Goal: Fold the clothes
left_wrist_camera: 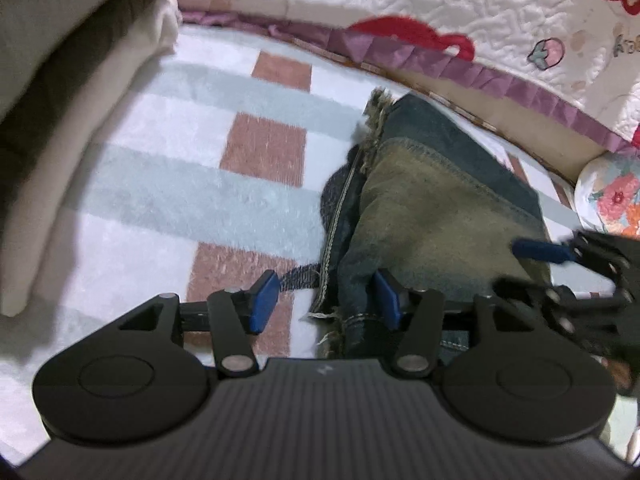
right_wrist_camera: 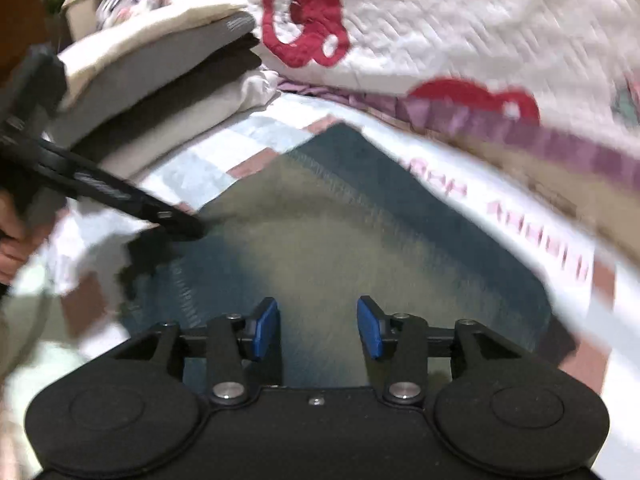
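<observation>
Through the left wrist camera we saw the jeans lying folded on a checked blanket of white, pale blue and brick-red squares. Their frayed hem pointed away from us, toward a quilted white bedspread with red shapes and a purple ruffle along its edge. The left gripper hung low over the near end of the denim. Its blue pads stood well apart; the right pad touched or sat just beside a bunched fold of cloth, while the left pad lay over the blanket beside a loose strip of denim. We saw nothing pinched between them. The right gripper came in from the right edge, one blue pad resting over the faded part of the jeans; its other pad was hidden, so this view did not tell us its spread. A stack of folded beige and grey clothes sat at the far left.

Through the right wrist camera, much blurred, we saw the jeans spread flat below the right gripper, whose blue pads were apart and held nothing. The left gripper reached in from the left, its tip at the denim's edge. The folded stack lay beyond it, beside the bedspread.
</observation>
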Available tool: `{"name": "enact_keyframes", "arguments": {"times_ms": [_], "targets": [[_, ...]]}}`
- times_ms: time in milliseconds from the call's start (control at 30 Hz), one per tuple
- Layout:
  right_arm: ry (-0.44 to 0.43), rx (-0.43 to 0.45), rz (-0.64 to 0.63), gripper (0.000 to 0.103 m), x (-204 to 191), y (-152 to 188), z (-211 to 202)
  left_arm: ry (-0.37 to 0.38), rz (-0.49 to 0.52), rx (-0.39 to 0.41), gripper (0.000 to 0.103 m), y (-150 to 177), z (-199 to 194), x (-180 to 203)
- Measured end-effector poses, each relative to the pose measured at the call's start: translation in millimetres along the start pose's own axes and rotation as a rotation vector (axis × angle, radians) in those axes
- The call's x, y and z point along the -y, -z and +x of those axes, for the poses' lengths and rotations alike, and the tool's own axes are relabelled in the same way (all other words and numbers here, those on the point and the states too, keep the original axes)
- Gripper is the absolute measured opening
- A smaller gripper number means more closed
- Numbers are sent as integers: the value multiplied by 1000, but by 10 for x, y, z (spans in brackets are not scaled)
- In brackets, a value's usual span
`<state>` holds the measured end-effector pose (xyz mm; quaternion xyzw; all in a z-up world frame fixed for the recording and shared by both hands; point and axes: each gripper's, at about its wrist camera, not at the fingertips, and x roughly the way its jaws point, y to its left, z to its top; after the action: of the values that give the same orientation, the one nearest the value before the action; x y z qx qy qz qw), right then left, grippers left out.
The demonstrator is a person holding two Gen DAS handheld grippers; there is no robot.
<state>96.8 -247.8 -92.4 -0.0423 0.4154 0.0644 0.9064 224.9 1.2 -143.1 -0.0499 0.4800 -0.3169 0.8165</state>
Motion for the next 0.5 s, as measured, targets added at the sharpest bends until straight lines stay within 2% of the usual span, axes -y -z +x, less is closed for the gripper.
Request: {"name": "enact_keyframes", "arguments": {"times_ms": [100,167,233,300,333,500], "targets": [[4,-13,16,57,104,-148,168,84,44,71,47,0,-128,118],[-5,-33,58,57,206,-231,313,98,94,78,45,-17,-102,239],[-31,-56,91,58,300,-307,451,23,174,51,42,6,15,365],[-38,-72,117,59,348,-368,568,-88,270,11,42,56,180,454],[-34,-77,113,60,331,-390,608,-94,271,0,42,63,224,444],[-29,-98,110,68,318,-515,737,-6,108,-32,44,13,239,171]]}}
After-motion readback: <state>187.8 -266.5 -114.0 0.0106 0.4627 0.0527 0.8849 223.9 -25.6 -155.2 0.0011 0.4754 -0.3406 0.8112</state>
